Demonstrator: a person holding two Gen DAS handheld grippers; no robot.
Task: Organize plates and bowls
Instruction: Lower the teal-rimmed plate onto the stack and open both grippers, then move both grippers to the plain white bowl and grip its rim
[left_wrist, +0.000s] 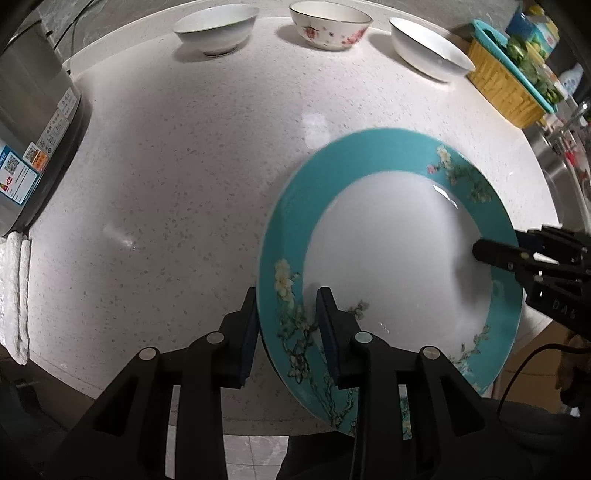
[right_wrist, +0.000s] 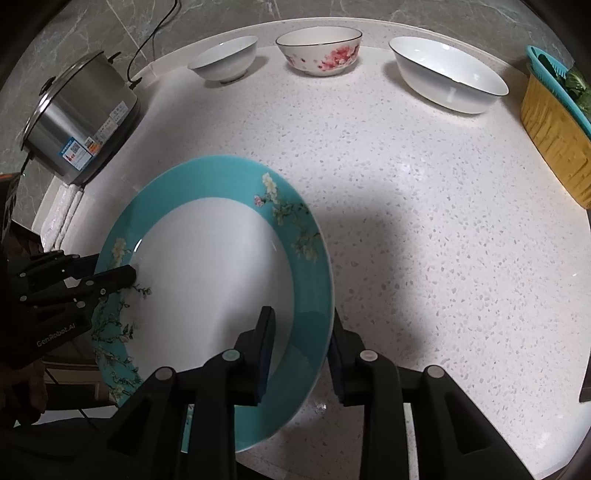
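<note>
Two grippers share one load: the left gripper (left_wrist: 288, 336) is pinching the near rim of a teal-rimmed plate with blossom branches (left_wrist: 391, 258), one finger over the rim and one under it, and the right gripper (right_wrist: 299, 354) is clamped the same way on the opposite edge, so the plate hangs tilted between them above the front of the speckled white countertop (right_wrist: 424, 221). From where I stand it looks lifted rather than resting (its shadow falls on the stone beside it, though I cannot be sure the lowest edge is clear of the counter). At the back of the counter three bowls stand in a row, well apart from one another: a plain white bowl (right_wrist: 225, 59) on the left, a bowl with pink flowers (right_wrist: 319, 51) in the middle, and a wide shallow white bowl (right_wrist: 448, 74) on the right. None is nested in another, and no second plate shows in either view. A steel rice cooker (right_wrist: 81, 122) sits at the left end with a folded white cloth (right_wrist: 61, 214) in front of it, and a yellow basket with a teal colander of greens (right_wrist: 554, 129) sits at the right end. My reading is that the job is at an early stage: the plate is in transit and has yet to be set down, and the bowls, if they are to be stacked or grouped, have not been touched as far as their spacing suggests.
</note>
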